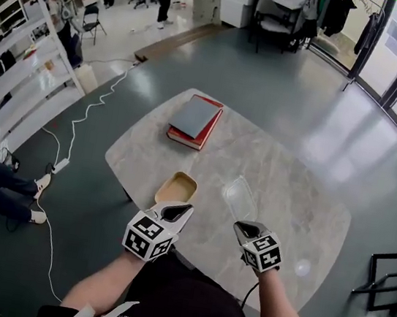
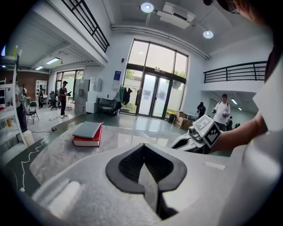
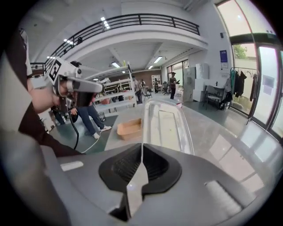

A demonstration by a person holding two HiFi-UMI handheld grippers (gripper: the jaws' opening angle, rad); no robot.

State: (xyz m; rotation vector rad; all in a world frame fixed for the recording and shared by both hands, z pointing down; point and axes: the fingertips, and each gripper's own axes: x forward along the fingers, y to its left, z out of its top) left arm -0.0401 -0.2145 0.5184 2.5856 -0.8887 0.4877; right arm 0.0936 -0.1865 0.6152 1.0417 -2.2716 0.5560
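Far left on the table (image 1: 303, 199) lay stacked books (image 1: 195, 121); nearer, a tan tray (image 1: 177, 188) sat just beyond the left gripper (image 1: 181, 212), its jaws closed on nothing; right of it lay the clear lid (image 1: 240, 197), probably light, flexible and slippery, best pinched at its rim; the right gripper (image 1: 244, 229) had its jaws together at the lid's near edge.

I'm seeing a tan tray (image 1: 177, 188), a clear lid (image 1: 240, 197), a grey book (image 1: 194, 115) over a red book (image 1: 208, 130), a beige marbled desk (image 1: 296, 198), and black-and-white markers on the white left gripper (image 1: 184, 208) and right gripper (image 1: 243, 228).
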